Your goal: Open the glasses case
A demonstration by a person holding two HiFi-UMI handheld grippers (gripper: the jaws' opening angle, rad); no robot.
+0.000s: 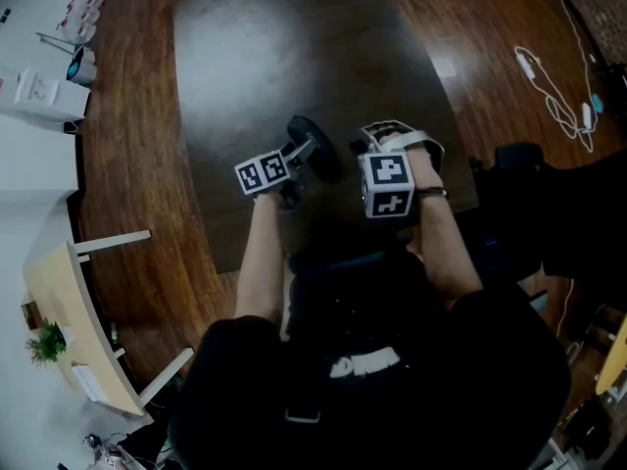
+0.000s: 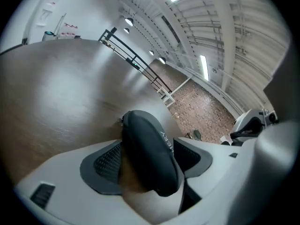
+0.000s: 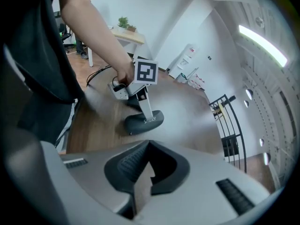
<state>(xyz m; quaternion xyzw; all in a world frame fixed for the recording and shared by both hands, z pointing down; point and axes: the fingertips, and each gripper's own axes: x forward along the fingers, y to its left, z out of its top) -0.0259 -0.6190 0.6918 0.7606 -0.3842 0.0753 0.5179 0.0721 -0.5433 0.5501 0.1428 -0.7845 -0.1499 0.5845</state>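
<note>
A black oval glasses case (image 1: 315, 151) lies shut on the dark wooden table (image 1: 274, 47) in front of the person. My left gripper (image 1: 306, 157) reaches over it from the left with its jaws spread wide. In the left gripper view the case (image 2: 147, 149) sits between the two pads, and a sliver of table shows beside the left pad (image 2: 105, 163). The right gripper view shows the case (image 3: 140, 122) flat on the table with the left gripper (image 3: 149, 115) straddling it. My right gripper (image 1: 390, 137) hovers just right of the case, jaws (image 3: 143, 172) shut and empty.
The table's front edge (image 1: 323, 253) runs close to the person's body. On the floor, white cables (image 1: 554, 91) lie at the right and a dark chair (image 1: 519, 160) stands near the table's corner. A pale desk with a plant (image 1: 49, 341) stands at lower left.
</note>
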